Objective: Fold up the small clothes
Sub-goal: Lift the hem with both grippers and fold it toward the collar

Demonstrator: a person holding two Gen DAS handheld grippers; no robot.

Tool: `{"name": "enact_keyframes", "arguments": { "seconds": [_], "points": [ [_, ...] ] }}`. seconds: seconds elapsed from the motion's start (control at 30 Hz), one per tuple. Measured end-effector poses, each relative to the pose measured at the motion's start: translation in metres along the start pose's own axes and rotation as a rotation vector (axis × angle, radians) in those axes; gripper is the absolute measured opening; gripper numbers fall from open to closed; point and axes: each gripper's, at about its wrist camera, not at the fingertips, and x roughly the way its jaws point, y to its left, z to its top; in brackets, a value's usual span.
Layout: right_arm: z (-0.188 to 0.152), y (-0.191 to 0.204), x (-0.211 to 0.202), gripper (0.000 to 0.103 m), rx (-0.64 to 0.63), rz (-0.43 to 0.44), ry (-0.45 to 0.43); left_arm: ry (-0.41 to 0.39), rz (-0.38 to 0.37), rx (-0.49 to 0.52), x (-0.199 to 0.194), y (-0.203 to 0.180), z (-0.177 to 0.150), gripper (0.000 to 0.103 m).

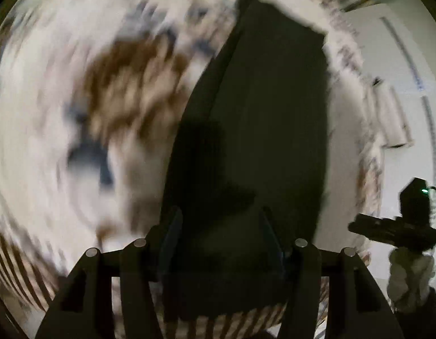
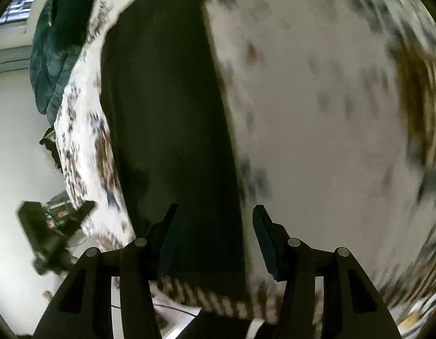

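A dark, near-black small garment lies as a long folded strip on a white spread with brown and blue blotches. My left gripper is open, its fingers standing over the garment's near end. In the right wrist view the same dark garment runs up the middle-left. My right gripper is open: its left finger is over the garment, its right finger over the spread. Both views are motion-blurred.
The other gripper shows at the right of the left wrist view, held by a hand in a knitted sleeve. A teal quilted blanket lies at the spread's far left edge. White floor lies beyond.
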Motion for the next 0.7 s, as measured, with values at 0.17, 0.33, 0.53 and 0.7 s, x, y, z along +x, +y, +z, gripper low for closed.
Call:
{"name": "enact_keyframes", "arguments": {
  "seconds": [0.17, 0.33, 0.53, 0.7],
  "points": [
    [-0.058, -0.019, 0.061, 0.054, 0.036, -0.042, 0.072, 0.035, 0.075, -0.029, 0.045, 0.018, -0.039, 0.038],
    [-0.089, -0.018, 0.102, 0.022, 0.023, -0.059, 0.081, -0.069, 0.014, -0.028, 0.019, 0.012, -0.049, 0.003],
    [-0.096, 0.001, 0.108, 0.007, -0.015, -0.110, 0.033, -0.108, -0.024, -0.044, -0.011, 0.028, -0.052, 0.003],
    [-0.099, 0.009, 0.119, 0.007, -0.030, -0.129, 0.045, -0.052, -0.022, -0.051, 0.018, 0.048, -0.051, 0.004]
  ]
}}
